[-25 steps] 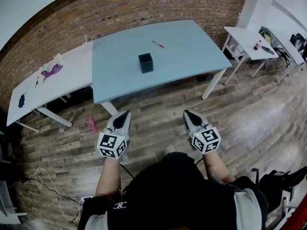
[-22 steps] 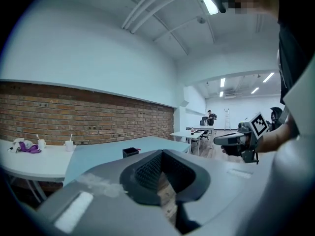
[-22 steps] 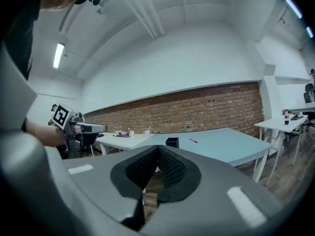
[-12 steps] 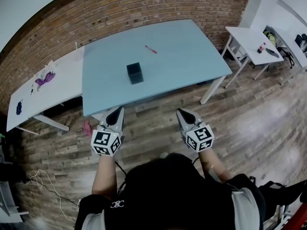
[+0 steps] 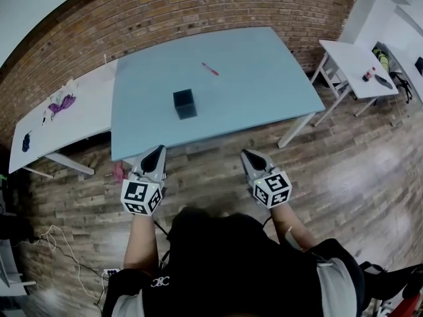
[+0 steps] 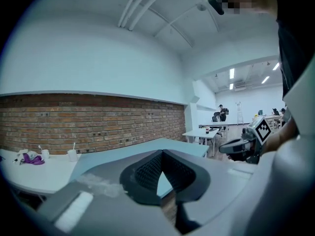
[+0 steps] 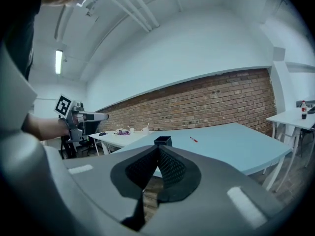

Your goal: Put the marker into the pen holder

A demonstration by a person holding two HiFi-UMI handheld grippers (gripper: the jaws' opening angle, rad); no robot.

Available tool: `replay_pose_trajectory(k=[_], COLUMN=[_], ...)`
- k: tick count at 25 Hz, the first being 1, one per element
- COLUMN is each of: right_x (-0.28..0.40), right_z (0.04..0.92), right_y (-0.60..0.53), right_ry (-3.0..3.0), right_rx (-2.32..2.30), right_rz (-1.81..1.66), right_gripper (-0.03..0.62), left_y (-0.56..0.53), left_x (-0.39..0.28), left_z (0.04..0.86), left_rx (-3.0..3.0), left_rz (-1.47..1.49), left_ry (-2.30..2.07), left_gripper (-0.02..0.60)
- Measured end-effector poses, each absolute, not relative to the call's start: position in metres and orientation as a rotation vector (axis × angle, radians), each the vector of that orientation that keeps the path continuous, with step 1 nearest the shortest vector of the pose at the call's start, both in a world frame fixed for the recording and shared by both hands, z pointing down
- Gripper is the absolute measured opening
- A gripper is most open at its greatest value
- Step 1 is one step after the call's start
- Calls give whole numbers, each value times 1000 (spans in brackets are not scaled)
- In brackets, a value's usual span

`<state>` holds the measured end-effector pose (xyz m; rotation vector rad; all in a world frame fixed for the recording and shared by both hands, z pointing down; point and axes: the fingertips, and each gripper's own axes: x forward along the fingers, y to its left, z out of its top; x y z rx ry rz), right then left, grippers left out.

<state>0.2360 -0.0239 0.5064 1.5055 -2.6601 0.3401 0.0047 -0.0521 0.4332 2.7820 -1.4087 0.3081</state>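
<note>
Marker (image 5: 210, 69) lies well inside table (image 5: 264, 78) edges, apart from pen holder (image 5: 185, 104).

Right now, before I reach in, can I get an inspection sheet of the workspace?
Surface: blue table, only the two job things on it.
Job's things: red marker lying flat toward the far side; dark pen holder upright nearer the middle, apart from the marker.
Clutter: nothing else seen on the blue table; a pink item lies on the floor near its left leg.
Grippers: left gripper and right gripper both have jaws together, empty, short of the table's near edge.
Cables: loose cable on the floor at the left.
Surroundings: brick wall behind; white side table at left with small items; second white table at right with a bottle.
</note>
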Motion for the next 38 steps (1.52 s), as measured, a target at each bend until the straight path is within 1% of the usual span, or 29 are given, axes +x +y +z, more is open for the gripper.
replay_pose_trajectory(k=[8, 16, 21, 26, 38], right_x=[218, 236, 237, 224, 187], right_z=[506, 506, 515, 516, 497], right_y=[-49, -88, -118, -154, -248], right_ry=[-2660, -2610, -2578, -2590, -2536], right_rx=[1447, 1538, 1568, 1563, 1571], right_rz=[279, 296, 313, 356, 319], right_gripper=[8, 8, 8, 8, 8], left_y=[-82, -129, -161, -203, -300], left_x=[-16, -2, -7, -16, -35], left_z=[447, 450, 456, 459, 455], left_rx=[2720, 2767, 2778, 2769, 2794], left_rz=[236, 245, 260, 238, 192], left_ry=[-1418, -1340, -1319, -1297, -1193], left_gripper=[6, 6, 6, 6, 6])
